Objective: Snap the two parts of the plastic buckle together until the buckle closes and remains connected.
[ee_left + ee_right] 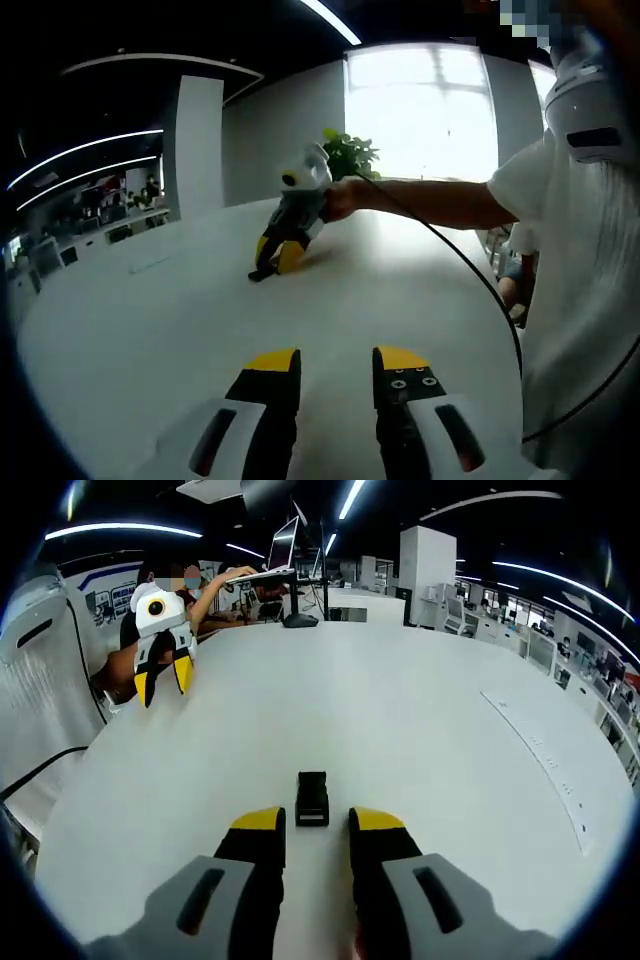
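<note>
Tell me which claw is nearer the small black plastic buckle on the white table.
Right. The right claw sits just short of the small black plastic buckle, jaws open either side. The left claw hangs far off, over the white table edge, open and empty.

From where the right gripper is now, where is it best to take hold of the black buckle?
Probably across its two long sides, mid-length. The black buckle lies flat on the white table, its long axis pointing away between the right gripper jaws, which stand open, so come straight forward and down.

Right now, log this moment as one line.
right gripper: open, behind black buckle on white table | left gripper: open, holds nothing
</note>
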